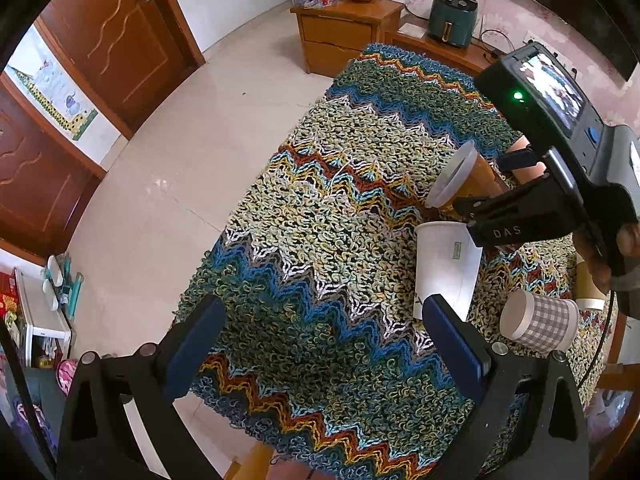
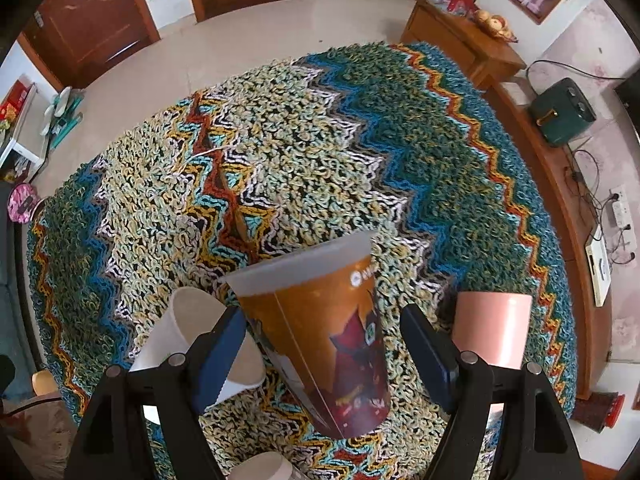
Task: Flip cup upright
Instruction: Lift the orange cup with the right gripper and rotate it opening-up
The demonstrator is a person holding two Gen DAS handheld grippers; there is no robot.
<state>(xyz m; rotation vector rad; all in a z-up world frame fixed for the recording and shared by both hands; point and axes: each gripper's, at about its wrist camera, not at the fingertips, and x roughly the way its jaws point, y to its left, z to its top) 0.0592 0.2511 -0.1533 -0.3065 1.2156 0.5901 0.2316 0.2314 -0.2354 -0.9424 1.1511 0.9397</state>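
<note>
While the left gripper (image 1: 320, 344) hangs spread and empty, the right gripper (image 2: 324, 354) is nearer, its fingers spread, not pinching, either side of the orange cup (image 2: 320, 340), tilted above the counter (image 2: 320, 140), mouth away.

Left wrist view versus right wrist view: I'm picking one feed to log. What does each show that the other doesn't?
Left wrist only: the right gripper from outside, with its lit screen and the hand holding it. Right wrist only: the orange cup lying between that gripper's open jaws, and a wall power strip. Both: the orange cup, the zigzag cloth and the green air fryer.
</note>
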